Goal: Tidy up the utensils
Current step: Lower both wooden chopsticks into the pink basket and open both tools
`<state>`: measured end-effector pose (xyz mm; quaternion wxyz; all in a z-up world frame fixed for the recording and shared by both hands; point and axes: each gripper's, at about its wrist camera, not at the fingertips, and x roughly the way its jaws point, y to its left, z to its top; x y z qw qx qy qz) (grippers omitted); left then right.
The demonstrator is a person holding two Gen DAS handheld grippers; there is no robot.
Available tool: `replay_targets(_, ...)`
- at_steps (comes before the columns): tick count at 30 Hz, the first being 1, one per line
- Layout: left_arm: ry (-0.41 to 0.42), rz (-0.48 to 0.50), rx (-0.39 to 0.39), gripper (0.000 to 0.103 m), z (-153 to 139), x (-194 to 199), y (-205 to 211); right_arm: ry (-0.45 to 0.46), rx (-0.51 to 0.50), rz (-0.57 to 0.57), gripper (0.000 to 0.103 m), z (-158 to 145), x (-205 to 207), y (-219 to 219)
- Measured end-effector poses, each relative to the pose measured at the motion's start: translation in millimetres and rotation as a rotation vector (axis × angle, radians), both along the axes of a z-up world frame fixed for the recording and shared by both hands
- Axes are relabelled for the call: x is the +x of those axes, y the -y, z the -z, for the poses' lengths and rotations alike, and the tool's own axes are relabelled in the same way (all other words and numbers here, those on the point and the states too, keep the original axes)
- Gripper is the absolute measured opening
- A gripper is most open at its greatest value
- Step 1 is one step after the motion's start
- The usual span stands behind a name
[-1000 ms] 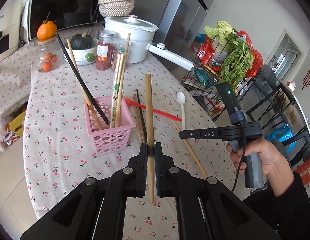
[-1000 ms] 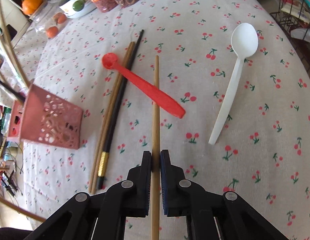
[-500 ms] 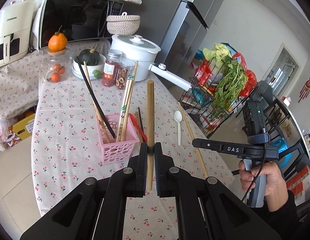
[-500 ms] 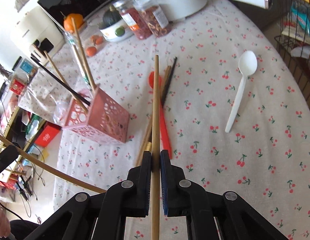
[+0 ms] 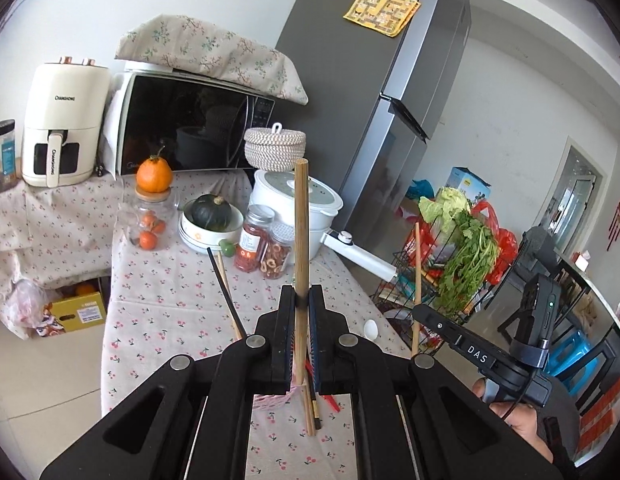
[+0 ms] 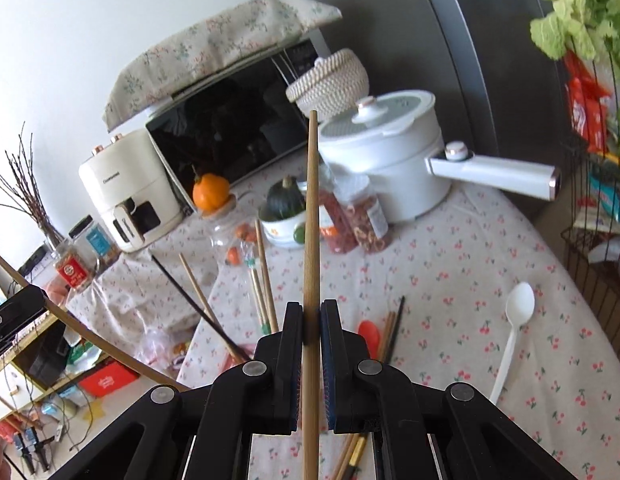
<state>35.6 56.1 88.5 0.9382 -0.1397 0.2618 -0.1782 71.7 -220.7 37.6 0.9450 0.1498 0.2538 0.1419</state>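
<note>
Left wrist view: the left tool (image 5: 301,300) is closed down to a stick's width, its two fingers pinching a wooden chopstick (image 5: 300,240) that stands upright between the pads, its blunt tip level with the white pot (image 5: 305,208) behind it. Below the fingers, more chopsticks (image 5: 312,412) lie on the cherry-print tabletop (image 5: 157,300), in front of the pot. A black chopstick (image 5: 225,292) leans up to the left of the tool. To the right of the pot, the right tool (image 5: 420,314) shows from the side, held in a hand (image 5: 514,412), with a second wooden stick (image 5: 416,280) rising from it.

Right wrist view: the right tool (image 6: 311,322) is likewise nearly shut, gripping a wooden chopstick (image 6: 312,220) that points up toward the white pot (image 6: 390,160). A white spoon (image 6: 514,328) lies on the tabletop (image 6: 450,280) in front of the pot, to the right of the tool; a red spoon (image 6: 370,332) and loose chopsticks (image 6: 392,332) lie just beside the right finger.
</note>
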Motion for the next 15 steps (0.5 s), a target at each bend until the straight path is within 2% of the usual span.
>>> replay_targets(3,-0.018,-0.034,0.030,0.006,7.0,14.2,-2.0,0.098,-0.029,0.020,0.007,-5.1,0.4,-10.8)
replay_targets(6,-0.053,-0.049,0.062,0.006,19.7,29.8,-1.3,0.154,-0.024,0.029,0.007,-6.0,4.6,-21.6)
replay_targets(11,-0.087,-0.057,0.092,0.006,36.7,51.2,1.8,0.215,-0.024,0.067,0.007,-4.0,17.3,-39.1)
replay_targets(15,-0.112,-0.039,0.117,0.006,46.6,63.9,4.9,0.219,0.009,0.089,0.007,1.4,29.6,-51.4)
